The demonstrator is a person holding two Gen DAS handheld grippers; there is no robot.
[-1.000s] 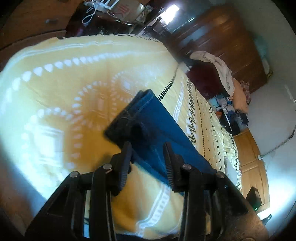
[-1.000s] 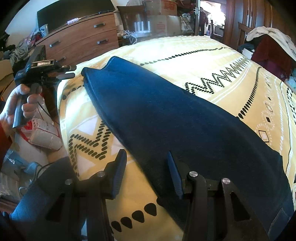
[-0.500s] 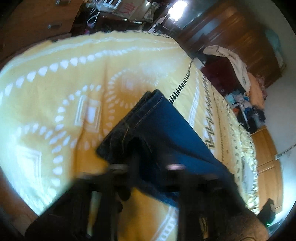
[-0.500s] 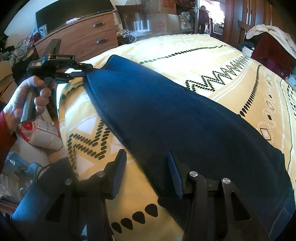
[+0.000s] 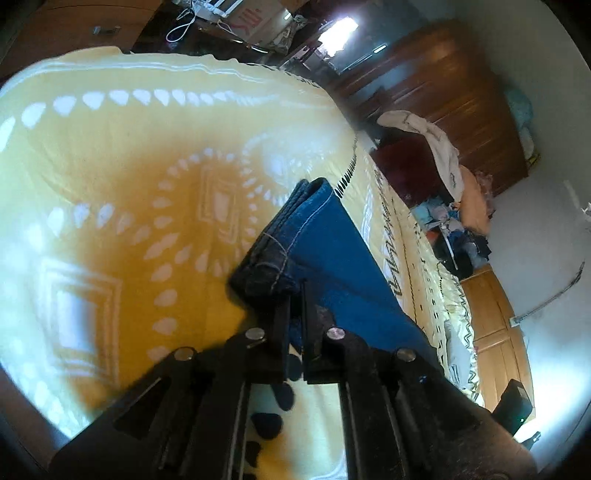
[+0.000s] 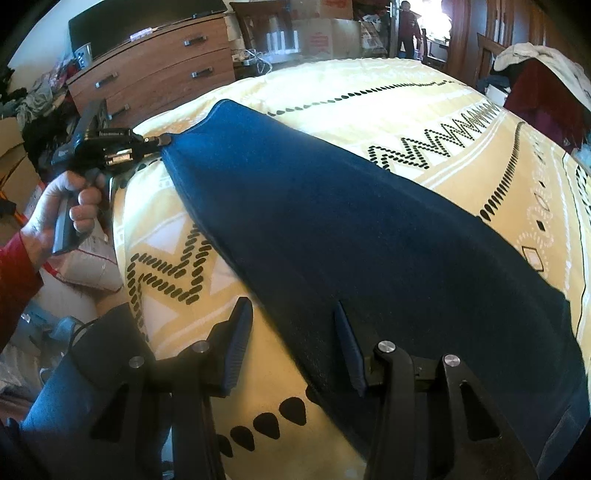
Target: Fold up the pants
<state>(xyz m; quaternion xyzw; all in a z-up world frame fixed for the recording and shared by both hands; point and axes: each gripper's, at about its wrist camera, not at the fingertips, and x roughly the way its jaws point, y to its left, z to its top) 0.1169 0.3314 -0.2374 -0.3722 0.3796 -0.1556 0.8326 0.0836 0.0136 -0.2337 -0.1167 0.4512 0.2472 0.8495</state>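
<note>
Dark blue jeans [image 6: 351, 229] lie folded lengthwise in a long strip across the yellow patterned bed. In the left wrist view the hem end of the jeans [image 5: 317, 243] runs away from me. My left gripper [image 5: 295, 295] is shut on the corner of the hem; it also shows in the right wrist view [image 6: 164, 140], pinching the far left corner. My right gripper [image 6: 291, 321] is open, its jaws astride the near edge of the jeans at the waist end, not closed on them.
The yellow bedspread [image 6: 424, 110] covers the bed. A wooden dresser [image 6: 155, 74] stands at the far left, cardboard boxes [image 6: 325, 29] behind the bed. A dark wardrobe [image 5: 454, 96] and a pile of clothes [image 5: 443, 155] stand at the right.
My left gripper moved forward onto the hem corner and closed on it. My right gripper stayed open and nearly still at the near edge.
</note>
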